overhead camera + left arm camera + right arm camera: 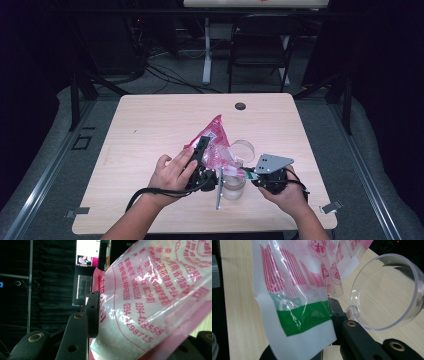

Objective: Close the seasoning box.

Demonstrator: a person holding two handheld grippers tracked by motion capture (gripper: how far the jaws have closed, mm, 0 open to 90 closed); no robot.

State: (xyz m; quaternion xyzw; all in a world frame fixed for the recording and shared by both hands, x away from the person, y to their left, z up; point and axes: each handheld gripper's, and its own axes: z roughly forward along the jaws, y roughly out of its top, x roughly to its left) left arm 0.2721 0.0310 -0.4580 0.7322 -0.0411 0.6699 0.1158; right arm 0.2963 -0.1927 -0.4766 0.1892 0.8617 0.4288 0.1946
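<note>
While clamped between both grippers: pink printed plastic bag [214,142], crinkled, glossy, long axis slanting away from clear round jar [234,185]. Left gripper [201,150] clenched on bag's body. Right gripper [248,173] pinching bag's green-banded edge.

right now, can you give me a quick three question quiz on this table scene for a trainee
1. True or false: the left gripper is shut on the pink printed plastic bag of white grains.
2. Which part of the bag does the right gripper pinch? A) its pink top corner B) its white edge with the green band C) its middle
3. What round thing lies tipped on its side on the light wooden table beyond the bag?

Key
1. True; the bag sits between both jaws.
2. B, seen in the right gripper view.
3. A clear plastic container, open mouth facing the right gripper.
</note>
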